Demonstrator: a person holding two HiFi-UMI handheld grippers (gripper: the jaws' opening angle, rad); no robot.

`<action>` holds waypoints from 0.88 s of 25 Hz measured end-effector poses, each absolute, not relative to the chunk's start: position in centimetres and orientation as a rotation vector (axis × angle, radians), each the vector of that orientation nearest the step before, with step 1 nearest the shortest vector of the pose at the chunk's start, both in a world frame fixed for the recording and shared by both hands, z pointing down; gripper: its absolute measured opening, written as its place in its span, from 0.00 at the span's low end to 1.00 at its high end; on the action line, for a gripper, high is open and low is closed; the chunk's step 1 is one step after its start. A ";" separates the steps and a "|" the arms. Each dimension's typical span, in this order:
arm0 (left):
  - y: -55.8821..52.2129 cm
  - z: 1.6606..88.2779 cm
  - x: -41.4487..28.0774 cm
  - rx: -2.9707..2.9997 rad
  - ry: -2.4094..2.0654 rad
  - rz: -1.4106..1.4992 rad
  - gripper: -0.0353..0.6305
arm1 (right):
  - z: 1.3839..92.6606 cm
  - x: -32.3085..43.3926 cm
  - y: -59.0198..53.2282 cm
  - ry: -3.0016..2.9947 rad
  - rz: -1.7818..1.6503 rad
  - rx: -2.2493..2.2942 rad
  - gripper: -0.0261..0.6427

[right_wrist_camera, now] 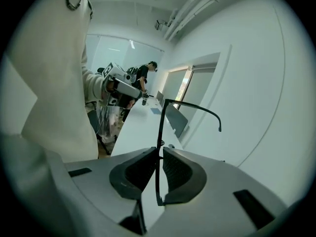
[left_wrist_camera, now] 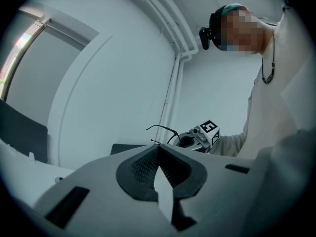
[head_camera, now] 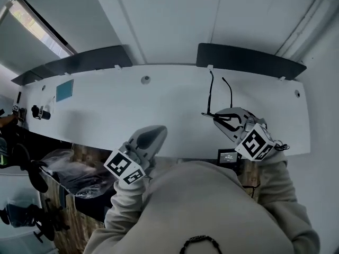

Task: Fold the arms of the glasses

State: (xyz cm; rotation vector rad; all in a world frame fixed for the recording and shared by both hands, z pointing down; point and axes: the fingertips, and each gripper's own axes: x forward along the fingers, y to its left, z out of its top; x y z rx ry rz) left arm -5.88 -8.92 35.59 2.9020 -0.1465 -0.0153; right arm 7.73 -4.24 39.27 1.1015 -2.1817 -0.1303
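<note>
Thin black-framed glasses (head_camera: 211,93) hang above the white table (head_camera: 159,102), pinched at the front frame by my right gripper (head_camera: 219,115). Both arms stick out straight toward the far wall. In the right gripper view the glasses' rim (right_wrist_camera: 159,132) runs between the shut pads, and one arm (right_wrist_camera: 197,107) curves off to the right. My left gripper (head_camera: 153,133) is over the table's near edge, left of the glasses and apart from them, shut with nothing in it. In the left gripper view its own gripper (left_wrist_camera: 157,151) is closed, with the glasses (left_wrist_camera: 163,129) and right gripper (left_wrist_camera: 197,138) beyond.
Dark partition panels (head_camera: 249,60) stand along the table's far edge against a white wall. A blue card (head_camera: 64,90) and a small black object (head_camera: 40,112) lie at the far left. A small black device (head_camera: 229,156) sits at the near edge. A person (right_wrist_camera: 144,79) stands far off.
</note>
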 end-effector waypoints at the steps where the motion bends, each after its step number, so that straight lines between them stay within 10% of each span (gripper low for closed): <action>1: -9.0 35.2 -5.6 2.916 -0.123 -0.015 0.06 | 38.6 7.5 -3.8 -2.200 -0.131 1.107 0.13; 20: -10.8 25.4 1.6 3.426 -0.006 -0.010 0.06 | 27.5 3.0 1.1 -2.665 -0.175 1.071 0.13; 22: -10.4 24.3 2.6 3.568 0.029 0.081 0.29 | 27.8 2.7 1.8 -2.656 -0.138 1.015 0.13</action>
